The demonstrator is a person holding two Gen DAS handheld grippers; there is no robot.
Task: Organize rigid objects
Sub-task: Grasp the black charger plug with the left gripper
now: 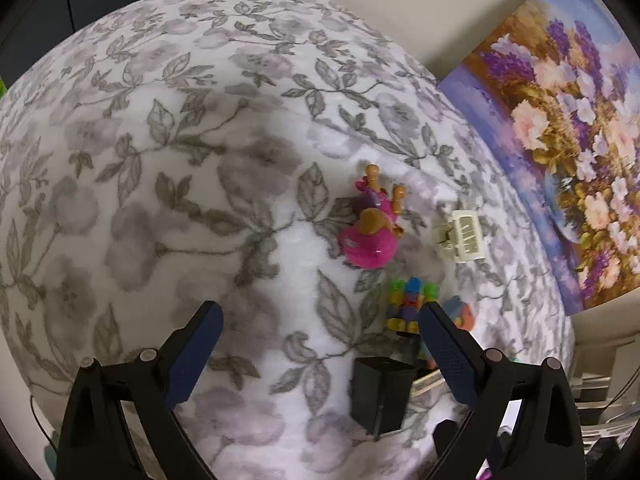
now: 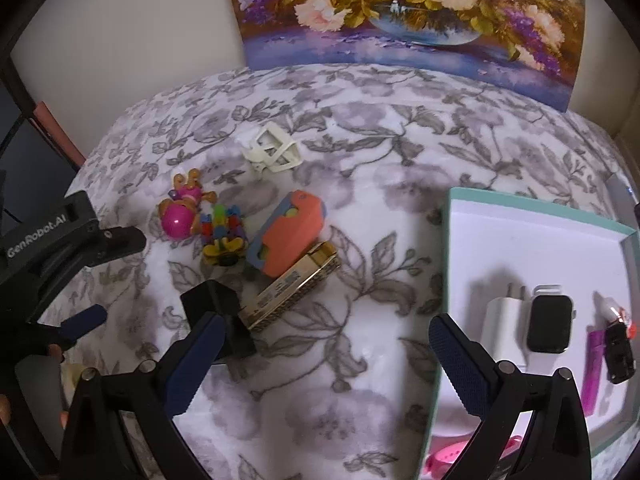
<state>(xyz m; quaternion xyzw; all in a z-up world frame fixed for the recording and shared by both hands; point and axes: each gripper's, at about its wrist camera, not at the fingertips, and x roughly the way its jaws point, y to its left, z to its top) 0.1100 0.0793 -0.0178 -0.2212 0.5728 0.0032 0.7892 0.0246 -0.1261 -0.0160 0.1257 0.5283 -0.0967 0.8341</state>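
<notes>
Both grippers hover with jaws spread wide and empty over a table draped in a grey floral cloth (image 2: 360, 216); the right gripper (image 2: 320, 344) looks across the scatter, and the left gripper (image 1: 320, 332) shows at nine o'clock in its view, its blue pads parted. Six loose items crowd the cloth's left half: one pink figurine (image 2: 180, 212) at ten o'clock, one multicoloured block toy (image 2: 224, 236) just beside it, one cream hair clip (image 2: 274, 152) toward eleven, one orange-and-blue case (image 2: 290, 234) leaning on one gold harmonica (image 2: 296, 284), and one black cube (image 2: 224, 316) touching the harmonica's near end, partly behind the right gripper's left finger. At three o'clock sits one teal-rimmed white tray (image 2: 520, 216) holding four pieces: one white charger (image 2: 504, 320), one black smartwatch face (image 2: 550, 322), one purple stick (image 2: 592, 368), one black clip-like object (image 2: 618, 354). A flower painting (image 2: 400, 12) stands along the wall at twelve o'clock; something pink (image 2: 448, 456) peeks out below the tray.
</notes>
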